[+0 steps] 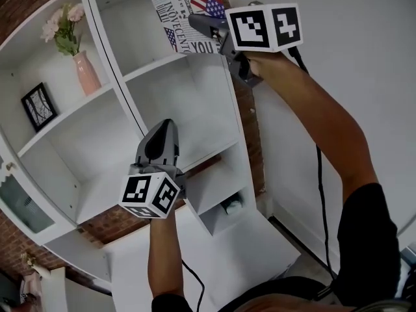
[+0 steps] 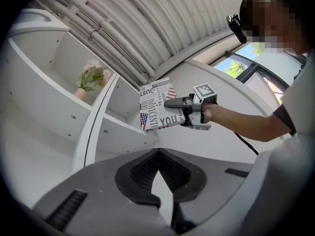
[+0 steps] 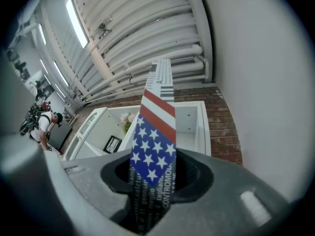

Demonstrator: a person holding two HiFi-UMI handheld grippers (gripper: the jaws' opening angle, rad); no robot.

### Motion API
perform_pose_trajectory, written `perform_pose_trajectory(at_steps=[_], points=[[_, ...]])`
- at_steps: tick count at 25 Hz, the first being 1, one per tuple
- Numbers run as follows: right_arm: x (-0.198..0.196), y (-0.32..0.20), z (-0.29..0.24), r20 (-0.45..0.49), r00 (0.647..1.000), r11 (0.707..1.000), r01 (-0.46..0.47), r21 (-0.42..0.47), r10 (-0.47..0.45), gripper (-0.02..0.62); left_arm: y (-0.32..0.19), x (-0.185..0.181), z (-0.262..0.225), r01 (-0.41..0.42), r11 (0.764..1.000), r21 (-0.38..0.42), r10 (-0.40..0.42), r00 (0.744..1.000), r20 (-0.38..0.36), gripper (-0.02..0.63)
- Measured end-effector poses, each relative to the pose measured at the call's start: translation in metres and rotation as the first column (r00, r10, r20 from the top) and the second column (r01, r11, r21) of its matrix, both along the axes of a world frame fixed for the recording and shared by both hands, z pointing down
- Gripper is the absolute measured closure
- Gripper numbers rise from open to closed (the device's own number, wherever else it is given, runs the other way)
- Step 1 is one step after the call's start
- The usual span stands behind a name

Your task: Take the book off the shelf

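Nearest, toward 6 o'clock in the head view, the left gripper (image 1: 164, 127) hangs with its jaws together on nothing. Beyond it, at 12 o'clock, the right gripper (image 1: 199, 21) is clamped on the book (image 1: 185, 2), at the front edge of the top bay of the shelf (image 1: 175, 103). The pull-out looks nearly done; next it needs drawing fully clear. The book stands near upright, long axis 12 to 6, cover toward the person.
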State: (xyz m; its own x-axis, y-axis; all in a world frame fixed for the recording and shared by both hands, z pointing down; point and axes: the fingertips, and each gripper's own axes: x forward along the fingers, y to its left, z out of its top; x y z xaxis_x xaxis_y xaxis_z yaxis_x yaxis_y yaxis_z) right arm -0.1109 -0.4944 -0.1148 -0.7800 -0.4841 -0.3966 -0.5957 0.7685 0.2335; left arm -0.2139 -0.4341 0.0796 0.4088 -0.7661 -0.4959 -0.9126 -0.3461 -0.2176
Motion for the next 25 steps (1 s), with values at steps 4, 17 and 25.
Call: perform_pose_trajectory(at_steps=[4,17,25], points=[[0.027,0.021,0.021,0.015,1.000,1.000,0.027,0.011,-0.027,0.440,0.006,0.007,-0.004,0.002,1.000,0.024,-0.003,1.000,0.002,0.609],[0.042,0.050,0.161,0.000,0.996,0.995,0.086,-0.051,-0.086,0.442,0.025,0.040,0.027,-0.012,1.000,0.017,0.012,1.000,-0.008,0.609],[0.037,0.050,0.215,0.007,0.992,0.982,0.127,-0.138,-0.127,0.442,0.024,0.061,0.032,0.004,1.000,-0.001,-0.004,1.000,-0.005,0.609]])
